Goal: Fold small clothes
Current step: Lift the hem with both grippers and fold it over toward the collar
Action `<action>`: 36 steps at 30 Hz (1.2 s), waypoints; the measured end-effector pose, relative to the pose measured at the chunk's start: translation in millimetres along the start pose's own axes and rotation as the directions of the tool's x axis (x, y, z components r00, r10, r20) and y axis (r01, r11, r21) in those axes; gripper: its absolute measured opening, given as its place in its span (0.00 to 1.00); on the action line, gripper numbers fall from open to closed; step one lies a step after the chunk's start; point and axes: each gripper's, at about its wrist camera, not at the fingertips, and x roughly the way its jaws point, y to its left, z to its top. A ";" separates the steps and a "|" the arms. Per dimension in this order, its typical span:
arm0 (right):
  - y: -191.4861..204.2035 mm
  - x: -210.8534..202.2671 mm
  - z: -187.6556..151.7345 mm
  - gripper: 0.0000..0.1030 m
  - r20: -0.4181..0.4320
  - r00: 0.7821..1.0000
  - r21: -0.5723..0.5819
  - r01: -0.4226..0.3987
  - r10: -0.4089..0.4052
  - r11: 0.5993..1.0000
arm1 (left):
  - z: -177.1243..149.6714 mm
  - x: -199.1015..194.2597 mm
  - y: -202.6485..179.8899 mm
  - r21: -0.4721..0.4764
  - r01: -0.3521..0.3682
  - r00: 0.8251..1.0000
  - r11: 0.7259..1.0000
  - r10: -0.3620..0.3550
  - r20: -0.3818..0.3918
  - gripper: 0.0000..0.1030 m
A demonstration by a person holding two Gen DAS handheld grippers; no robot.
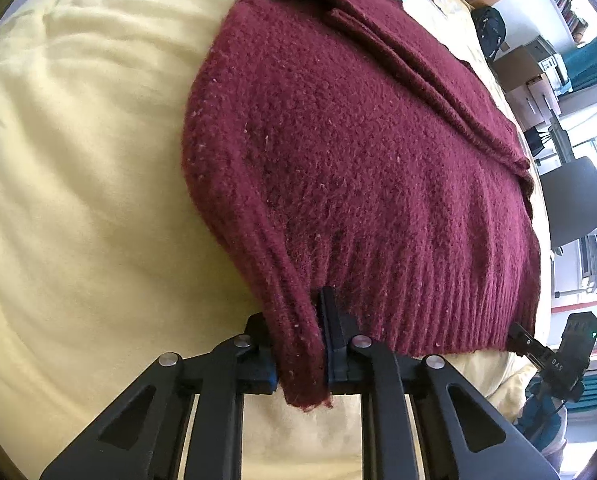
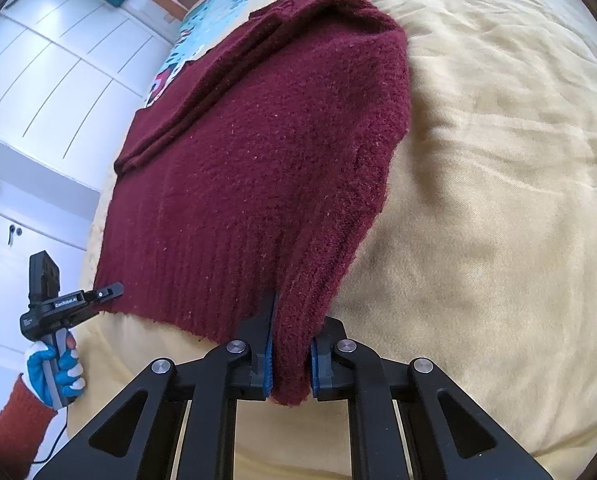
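A maroon knit sweater (image 1: 358, 152) lies on a pale yellow bedspread (image 1: 78, 200), sleeves folded in over its back. My left gripper (image 1: 298, 360) is shut on the left corner of the ribbed hem, which is lifted off the bed. My right gripper (image 2: 290, 360) is shut on the right hem corner of the sweater (image 2: 258, 160), also lifted. The right gripper also shows at the far right of the left wrist view (image 1: 518, 340). The left gripper shows at the left of the right wrist view (image 2: 110, 292), at the other hem corner.
The yellow bedspread (image 2: 498, 200) has a colourful print (image 2: 202, 40) beyond the sweater. White wardrobe doors (image 2: 50, 80) stand to the left. A dark chair (image 1: 574, 200), boxes (image 1: 526, 76) and a window are off the bed's right side. A gloved hand (image 2: 54, 372) holds the left gripper.
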 end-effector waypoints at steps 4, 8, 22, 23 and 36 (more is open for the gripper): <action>3.3 0.0 1.0 0.11 0.002 1.000 -0.012 0.008 -0.008 1.000 | 1.4 -3.5 -1.0 0.005 0.001 1.000 1.000 -0.002 0.013 0.10; 5.6 -2.2 0.8 0.11 0.015 1.000 -0.023 0.014 -0.014 1.000 | 3.8 -7.2 3.2 -0.005 0.003 1.000 1.000 -0.003 0.027 0.09; 13.7 -22.2 15.6 0.10 0.089 0.996 -0.055 -0.007 0.012 0.998 | 24.4 -29.3 8.6 -0.041 0.070 0.992 0.997 -0.066 0.104 0.09; 15.8 -24.5 18.5 0.10 0.095 0.995 -0.061 -0.007 0.013 0.998 | 26.3 -30.7 7.3 -0.042 0.077 0.991 0.996 -0.072 0.110 0.09; 51.8 -63.0 92.5 0.10 0.212 0.977 -0.165 0.020 0.016 0.986 | 90.3 -67.1 -11.5 -0.003 0.148 0.963 0.989 -0.143 0.229 0.09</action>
